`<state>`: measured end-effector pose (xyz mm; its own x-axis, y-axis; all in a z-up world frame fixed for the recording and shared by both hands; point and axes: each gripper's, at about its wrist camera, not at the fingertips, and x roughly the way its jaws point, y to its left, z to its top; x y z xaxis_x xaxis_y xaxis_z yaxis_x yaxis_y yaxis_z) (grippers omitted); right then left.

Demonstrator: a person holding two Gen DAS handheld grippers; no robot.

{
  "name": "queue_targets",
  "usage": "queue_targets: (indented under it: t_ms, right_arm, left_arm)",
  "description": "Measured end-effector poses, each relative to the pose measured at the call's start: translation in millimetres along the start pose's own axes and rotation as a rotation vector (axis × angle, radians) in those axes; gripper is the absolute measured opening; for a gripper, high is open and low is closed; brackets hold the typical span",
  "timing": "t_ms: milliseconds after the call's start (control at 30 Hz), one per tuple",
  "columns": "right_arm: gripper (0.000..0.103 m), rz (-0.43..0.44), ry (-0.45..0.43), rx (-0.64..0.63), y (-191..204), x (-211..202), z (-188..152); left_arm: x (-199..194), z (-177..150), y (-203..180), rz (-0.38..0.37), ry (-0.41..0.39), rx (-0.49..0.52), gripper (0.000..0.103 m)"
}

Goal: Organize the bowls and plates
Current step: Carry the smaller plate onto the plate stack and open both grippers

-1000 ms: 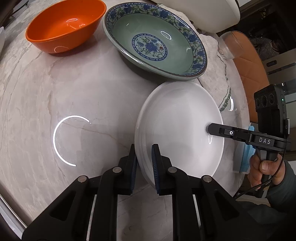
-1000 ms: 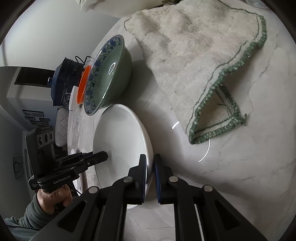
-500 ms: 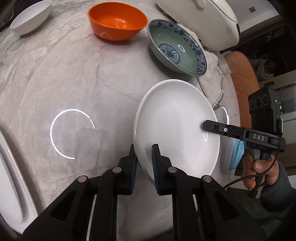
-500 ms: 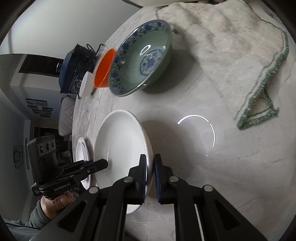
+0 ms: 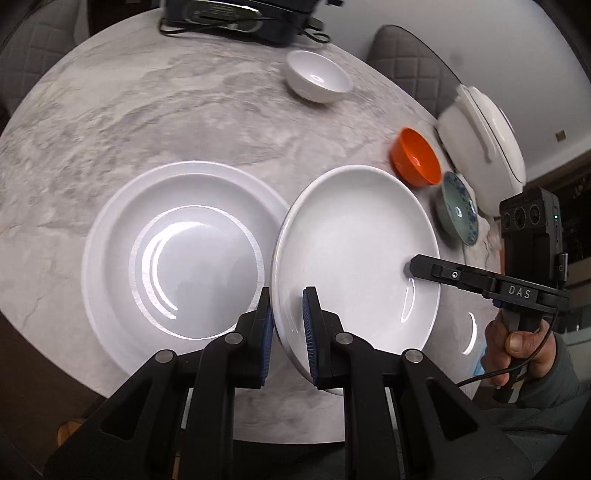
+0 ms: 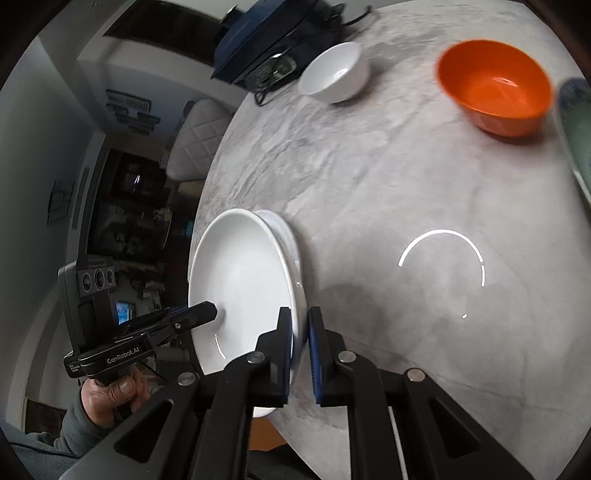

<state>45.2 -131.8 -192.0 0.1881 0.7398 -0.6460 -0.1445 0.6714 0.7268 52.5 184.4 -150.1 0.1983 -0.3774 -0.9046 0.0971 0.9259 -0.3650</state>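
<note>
Left gripper (image 5: 288, 314) is clamped on the near rim of the white plate (image 5: 354, 251), blue pads either side of the edge. Right gripper (image 6: 299, 332) is clamped on the opposite rim of the same plate; in the left wrist view its black fingers (image 5: 424, 267) reach in over the plate's far-right edge. A hand (image 5: 517, 350) in a grey sleeve grips that tool's handle; the other hand (image 6: 110, 395) shows in the right wrist view.

The plate is carried between the two tools, tilted, clear of the tabletop (image 5: 166, 110). It sits just beside a larger white plate (image 5: 122, 258) that lies flat near the tabletop's near-left edge. In the left wrist view the carried plate's left rim overlaps the big plate's right rim; whether they touch, cannot tell.

Outward: orange bowl (image 6: 495, 85) upright toward the right side of the tabletop, with a green-and-blue patterned bowl (image 5: 458, 210) just beside it, nearer the right edge. A lidded white pot (image 5: 484, 147) stands behind those two at the right edge. Small white bowl (image 5: 317, 77) is toward the far edge, well apart from the plates. A dark blue appliance (image 5: 236, 18) with cables sits at the far edge. Quilted chair backs (image 5: 410, 62) show beyond the tabletop. Background is motion-blurred.
</note>
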Motion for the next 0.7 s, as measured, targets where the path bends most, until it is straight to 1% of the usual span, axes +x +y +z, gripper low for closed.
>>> queue_targets:
  t_ms: [100,167,233,333,567,700]
  right_arm:
    - [0.012,0.001,0.061,-0.072,29,44,18]
    - [0.012,-0.017,0.1,-0.111,43,72,21]
    - [0.012,-0.045,0.133,-0.138,49,93,23]
    - [0.012,-0.058,0.161,-0.141,54,111,25]
    - [0.012,-0.125,0.176,-0.121,47,129,25]
    - [0.012,-0.168,0.183,-0.14,45,134,23]
  left_arm:
    - [-11,2,55,0.051,-0.015,-0.06,0.014]
    - [-11,3,79,0.078,-0.012,-0.08,0.014]
    - [-10,3,98,0.089,-0.006,-0.089,0.014]
    - [-5,2,113,0.098,0.007,-0.087,0.014]
    - [23,5,110,0.111,0.059,-0.055,0.014]
    - [35,2,109,0.128,0.089,-0.039,0.014]
